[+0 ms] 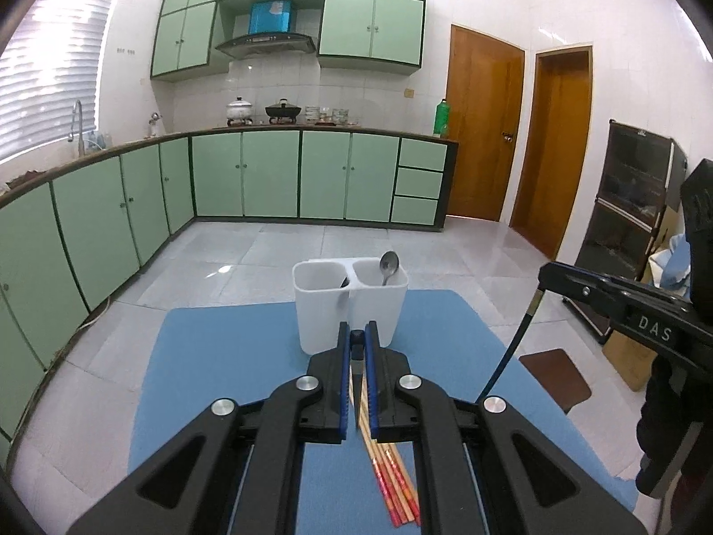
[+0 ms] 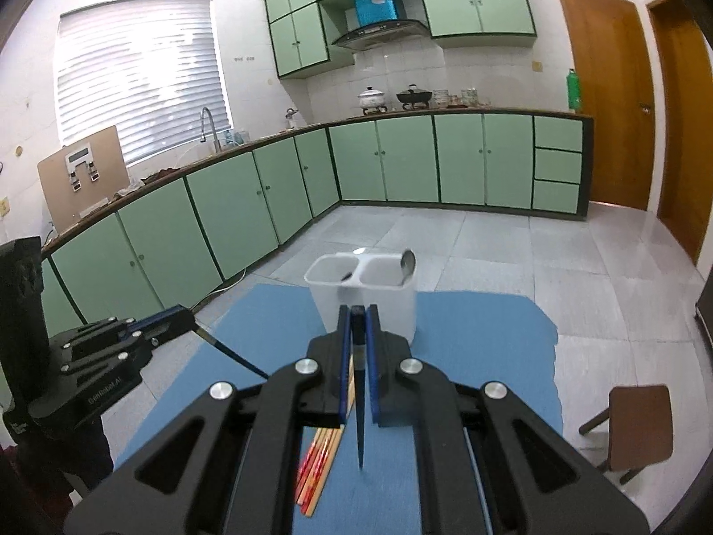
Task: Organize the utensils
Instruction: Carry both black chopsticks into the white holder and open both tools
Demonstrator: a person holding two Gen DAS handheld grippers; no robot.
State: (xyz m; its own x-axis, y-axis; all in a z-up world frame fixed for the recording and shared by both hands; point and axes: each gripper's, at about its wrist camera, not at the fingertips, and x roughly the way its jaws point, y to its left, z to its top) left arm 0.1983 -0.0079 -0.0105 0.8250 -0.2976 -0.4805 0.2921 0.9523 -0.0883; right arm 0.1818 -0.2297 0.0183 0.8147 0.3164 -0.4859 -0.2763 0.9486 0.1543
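A white two-compartment holder (image 1: 352, 307) stands on a blue mat (image 1: 231, 356); a metal spoon (image 1: 388, 266) leans in its right compartment and a dark utensil tip shows in the left. My left gripper (image 1: 357, 339) is shut on a dark chopstick (image 1: 355, 383) that hangs down over a bundle of wooden chopsticks (image 1: 392, 477). My right gripper (image 2: 357, 321) is shut on another dark chopstick (image 2: 360, 419), tip near the mat. The holder (image 2: 365, 294), the spoon (image 2: 407, 264) and the bundle (image 2: 318, 468) also show in the right wrist view.
Green kitchen cabinets (image 1: 249, 174) run along the far wall and left side. A brown stool (image 2: 637, 423) stands right of the mat. A dark shelf unit (image 1: 628, 223) is at the far right. The mat's front right edge (image 2: 552, 356) is close.
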